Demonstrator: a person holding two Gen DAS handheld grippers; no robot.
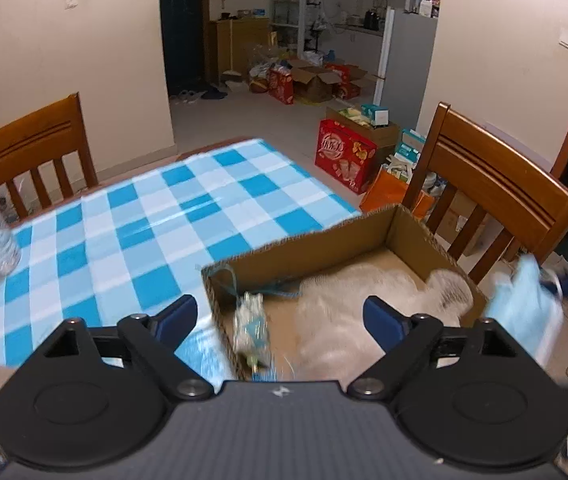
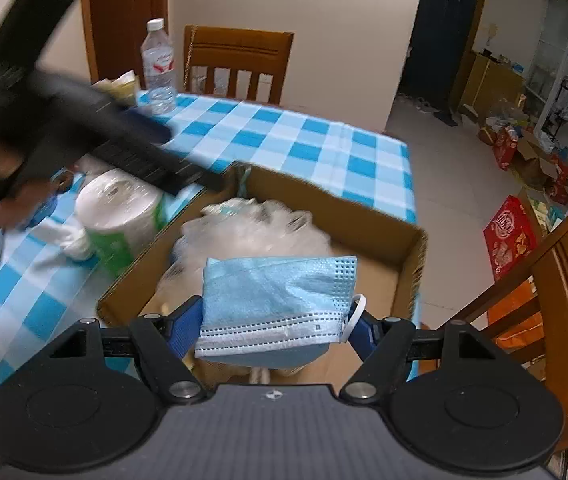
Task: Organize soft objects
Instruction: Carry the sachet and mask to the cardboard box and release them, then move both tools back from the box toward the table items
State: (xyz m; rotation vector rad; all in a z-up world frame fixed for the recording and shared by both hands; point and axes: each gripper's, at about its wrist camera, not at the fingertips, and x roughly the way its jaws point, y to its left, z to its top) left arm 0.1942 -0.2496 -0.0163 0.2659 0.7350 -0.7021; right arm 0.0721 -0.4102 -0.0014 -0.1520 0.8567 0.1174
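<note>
- Right gripper (image 2: 272, 330), jaws clamped on mask (image 2: 276, 296), holds it above box (image 2: 412, 276) for dropping in, bag (image 2: 252, 228) at 12 o'clock.
- Left gripper (image 1: 280, 316), jaws apart, empty, over box's near edge on counter (image 1: 144, 216).

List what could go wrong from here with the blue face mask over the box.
The pleated blue face mask hangs between the right gripper fingers above the brown cardboard box; it may snag by its ear loop. The blurred, open left gripper, close by, could collide with it.

mask (image 2: 276, 300): pleated nonwoven cloth | box (image 2: 324, 208): matt corrugated cardboard | tablecloth (image 1: 144, 220): glossy
</note>
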